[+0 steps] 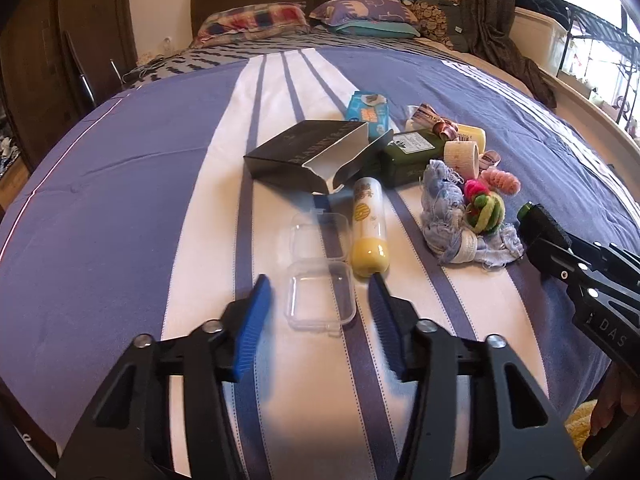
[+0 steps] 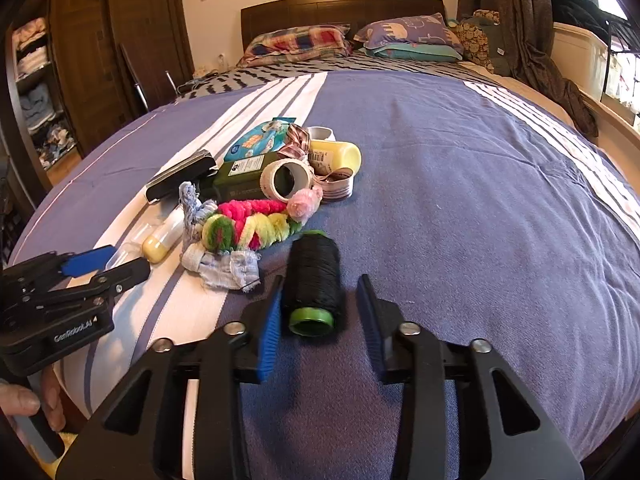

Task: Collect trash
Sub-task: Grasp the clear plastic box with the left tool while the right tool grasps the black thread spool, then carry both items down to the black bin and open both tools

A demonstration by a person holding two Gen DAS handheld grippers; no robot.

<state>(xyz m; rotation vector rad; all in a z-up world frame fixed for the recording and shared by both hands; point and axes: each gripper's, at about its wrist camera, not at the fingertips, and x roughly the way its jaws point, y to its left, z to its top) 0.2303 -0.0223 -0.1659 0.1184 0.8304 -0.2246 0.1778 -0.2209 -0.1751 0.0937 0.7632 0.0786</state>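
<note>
I'm over the bed w/ both grippers pointing down at a pile of clutter; taking the black box as my landmark.

Left gripper: jaws partly open, straddling the near half of a clear hinged case that lies open on the white stripe, nearer me than the box. Blue pads sit either side of it w/ gaps showing, so nothing gripped. Just right of the case, a yellow tube runs from the box's open flap toward me.

Right gripper: jaws narrower, around a black thread spool w/ green core, lying on the blue cover right of the box and nearest me. Left pad looks to touch the spool; gap shows on the other side, so can't tell if it's clamped.

Right of the box: green bottle, tape roll, frayed blue rag, fuzzy multicolour ball, pink scrunchie. Beyond the box: blue wipes pack, striped ribbon, yellow pot.

A hand grips the left tool's handle, in right-cam view.
</note>
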